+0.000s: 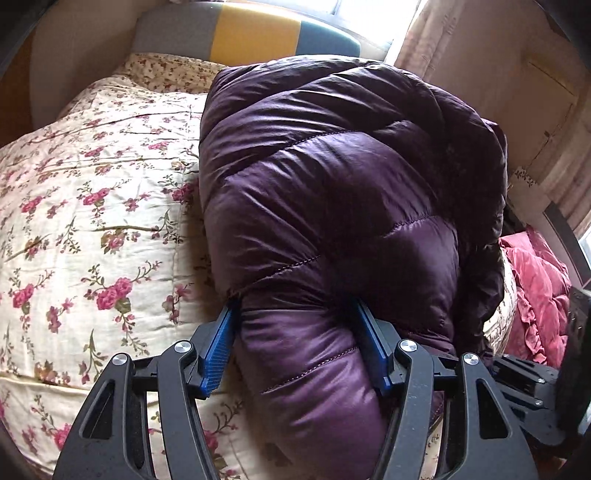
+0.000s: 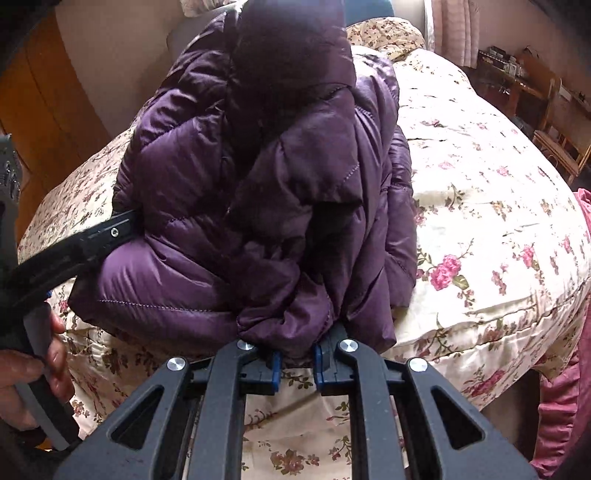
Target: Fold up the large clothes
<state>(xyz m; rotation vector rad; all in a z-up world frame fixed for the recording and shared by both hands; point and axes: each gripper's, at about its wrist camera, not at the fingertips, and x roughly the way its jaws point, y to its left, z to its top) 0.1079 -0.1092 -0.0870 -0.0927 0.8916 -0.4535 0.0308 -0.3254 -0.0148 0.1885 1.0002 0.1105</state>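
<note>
A puffy purple down jacket point(image 1: 332, 166) lies bundled on the bed, folded over on itself. My left gripper point(image 1: 295, 306) is shut on a thick padded fold at the jacket's near end, which bulges between the blue pads point(image 1: 218, 350). In the right wrist view the same jacket point(image 2: 240, 184) fills the middle. My right gripper point(image 2: 297, 350) is shut on a bunched edge of it at the near side. The left gripper's black finger point(image 2: 92, 240) reaches into the jacket from the left, held by a person's hand point(image 2: 33, 365).
A cream floral quilt point(image 1: 92, 203) covers the bed point(image 2: 480, 184) around the jacket. A grey, yellow and blue headboard point(image 1: 251, 33) stands behind. Rumpled red cloth point(image 1: 535, 288) hangs at the bed's right side. A wooden chair point(image 2: 557, 147) and cluttered desk stand beyond.
</note>
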